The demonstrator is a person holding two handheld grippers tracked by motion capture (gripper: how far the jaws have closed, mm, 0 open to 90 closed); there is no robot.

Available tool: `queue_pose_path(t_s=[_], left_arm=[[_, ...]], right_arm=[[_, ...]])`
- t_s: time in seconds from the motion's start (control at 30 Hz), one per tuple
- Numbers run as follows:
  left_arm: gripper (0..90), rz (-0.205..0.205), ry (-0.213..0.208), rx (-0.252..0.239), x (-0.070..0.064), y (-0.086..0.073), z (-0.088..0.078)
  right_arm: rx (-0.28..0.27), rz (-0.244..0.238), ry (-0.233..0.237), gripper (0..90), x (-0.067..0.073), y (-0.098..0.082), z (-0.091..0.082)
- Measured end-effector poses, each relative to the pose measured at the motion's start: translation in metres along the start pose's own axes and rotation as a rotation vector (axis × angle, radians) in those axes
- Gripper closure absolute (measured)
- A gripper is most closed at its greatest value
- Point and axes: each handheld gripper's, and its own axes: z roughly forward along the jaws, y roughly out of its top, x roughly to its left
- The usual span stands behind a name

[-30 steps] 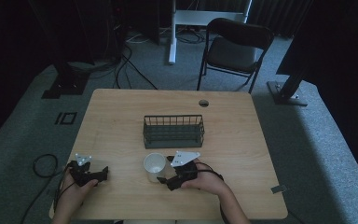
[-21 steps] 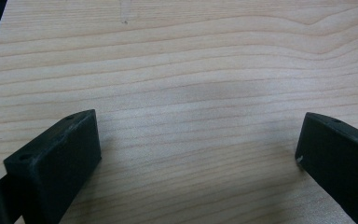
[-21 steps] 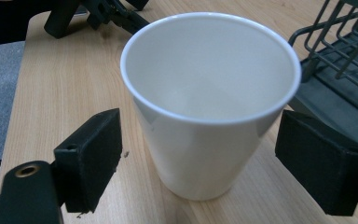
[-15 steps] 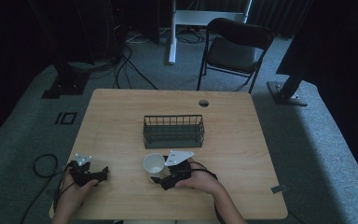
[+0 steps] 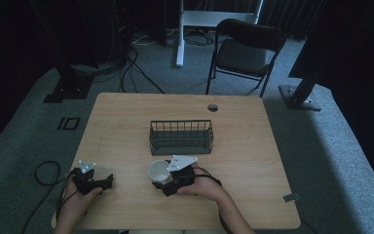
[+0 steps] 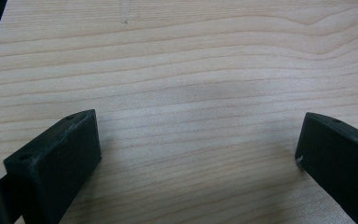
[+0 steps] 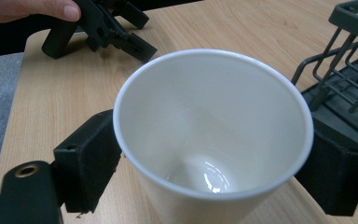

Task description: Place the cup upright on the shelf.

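Your right gripper (image 7: 214,158) hugs the white paper cup (image 7: 213,135) with its jaws, so squeeze softly, while your left gripper (image 6: 196,154) rests with jaws wide apart on the wooden table (image 6: 191,60).

black tongs (image 5: 161,181) — grey plates, trailing cables
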Motion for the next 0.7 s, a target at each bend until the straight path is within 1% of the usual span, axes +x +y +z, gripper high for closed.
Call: queue_pose_path(t_s=[0.03,0.23,0.27,0.37,0.43,0.6,0.7], left_arm=[[0.3,-0.001,0.000,-0.001,0.000,0.000,0.000],[0.4,0.000,0.000,0.000,0.000,0.000,0.000],[0.3,0.000,0.000,0.000,0.000,0.000,0.000],[0.3,0.000,0.000,0.000,0.000,0.000,0.000],[0.3,-0.002,0.000,-0.002,0.000,0.000,0.000],[0.3,-0.002,-0.001,-0.002,0.000,0.000,0.000],[0.3,-0.003,-0.001,-0.002,0.000,0.000,0.000]], right_arm=[[-0.005,0.009,-0.009,19.1,0.000,0.001,0.000],[-0.007,0.015,-0.015,19.4,-0.001,0.004,-0.001],[-0.008,0.012,-0.018,19.4,-0.001,0.005,-0.001],[-0.020,0.028,-0.030,19.4,-0.004,0.011,-0.006],[-0.024,0.029,-0.036,19.4,-0.005,0.015,-0.008],[-0.028,0.024,-0.030,19.5,-0.007,0.021,-0.013],[-0.033,0.033,-0.032,19.5,-0.008,0.028,-0.018]])
